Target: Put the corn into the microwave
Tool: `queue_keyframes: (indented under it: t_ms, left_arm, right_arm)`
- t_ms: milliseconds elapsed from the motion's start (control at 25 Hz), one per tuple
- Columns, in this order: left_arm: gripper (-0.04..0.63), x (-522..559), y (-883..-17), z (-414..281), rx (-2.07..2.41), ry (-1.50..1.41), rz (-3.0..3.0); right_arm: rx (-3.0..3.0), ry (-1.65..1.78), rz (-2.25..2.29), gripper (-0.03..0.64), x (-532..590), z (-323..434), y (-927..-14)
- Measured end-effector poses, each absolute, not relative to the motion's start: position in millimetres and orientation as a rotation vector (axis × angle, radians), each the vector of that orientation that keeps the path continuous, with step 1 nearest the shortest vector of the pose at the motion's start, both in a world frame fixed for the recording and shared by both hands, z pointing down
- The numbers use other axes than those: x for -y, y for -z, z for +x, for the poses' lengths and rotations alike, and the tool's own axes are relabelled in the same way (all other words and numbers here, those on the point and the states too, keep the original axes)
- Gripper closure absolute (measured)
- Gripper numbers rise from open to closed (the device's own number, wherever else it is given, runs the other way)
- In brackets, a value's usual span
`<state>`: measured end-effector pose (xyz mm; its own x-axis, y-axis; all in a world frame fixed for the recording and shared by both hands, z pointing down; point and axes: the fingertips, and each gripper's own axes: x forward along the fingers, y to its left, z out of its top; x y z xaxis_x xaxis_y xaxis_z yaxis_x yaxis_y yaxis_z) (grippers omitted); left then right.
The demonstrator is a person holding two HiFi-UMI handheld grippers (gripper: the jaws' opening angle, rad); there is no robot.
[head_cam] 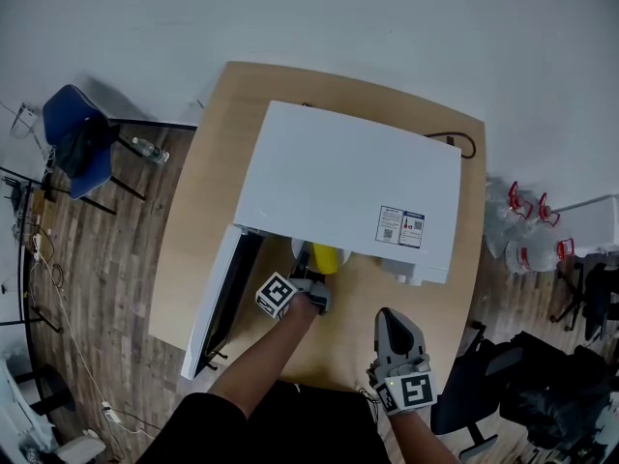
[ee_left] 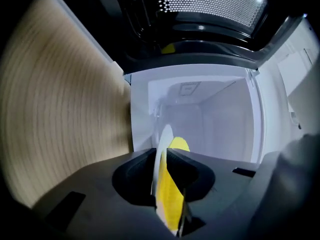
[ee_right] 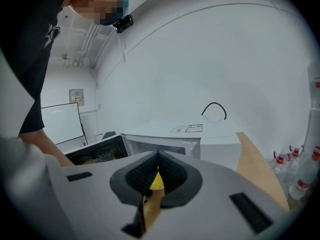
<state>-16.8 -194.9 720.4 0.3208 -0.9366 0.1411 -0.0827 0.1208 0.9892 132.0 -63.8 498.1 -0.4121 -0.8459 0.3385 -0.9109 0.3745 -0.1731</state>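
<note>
A white microwave (head_cam: 348, 177) stands on the wooden table (head_cam: 193, 220) with its door (head_cam: 218, 298) swung open to the left. At its opening, my left gripper (head_cam: 314, 283) is shut on the rim of a white plate (head_cam: 302, 252) that carries the yellow corn (head_cam: 325, 257). In the left gripper view the plate (ee_left: 162, 144) shows edge-on between the jaws, the corn (ee_left: 170, 194) lies against it, and the white cavity (ee_left: 210, 119) is straight ahead. My right gripper (head_cam: 395, 327) hovers over the table's front edge, shut and holding nothing (ee_right: 158, 159).
A black cable (head_cam: 464, 145) loops behind the microwave. A blue chair (head_cam: 82, 143) stands on the floor at the left. Water bottles (head_cam: 527, 230) and a black chair (head_cam: 542, 385) are at the right. The open door (ee_left: 200, 14) hangs close beside my left gripper.
</note>
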Motion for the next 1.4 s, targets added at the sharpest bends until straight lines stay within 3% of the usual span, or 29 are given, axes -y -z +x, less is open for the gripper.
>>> queue_keyframes:
  t_ms: [160,240,360,1120,1160,1280,1400]
  left_arm:
    - [0.449,189.1,-726.3,-18.5,1.070,0.812,1.283]
    - [0.448,183.9,-729.6,-17.0,1.044,0.809,1.266]
    - [0.520,179.1,-730.6,-18.1,1.021,0.858,1.199]
    - [0.543,213.1,-708.2,-25.6,1.126,0.899,1.191]
    - [0.535,212.3,-705.7,-26.2,1.134,0.895,1.207]
    - [0.427,208.7,-704.0,-28.1,1.170,0.873,1.230]
    - [0.423,206.7,-704.6,-29.7,1.207,0.873,1.223]
  right_arm:
    - [2.436,-0.503,1.581,0.557,62.7,132.0,-500.4]
    - [2.440,-0.498,1.579,0.557,60.8,129.5,-497.8]
    - [2.439,-0.499,1.580,0.557,56.5,126.2,-496.1]
    - [2.412,-0.521,1.613,0.557,43.7,131.8,-499.4]
    - [2.413,-0.520,1.612,0.557,44.2,131.6,-499.3]
    - [2.417,-0.521,1.614,0.557,46.2,131.8,-498.0]
    - [2.421,-0.539,1.618,0.557,47.8,132.3,-499.9]
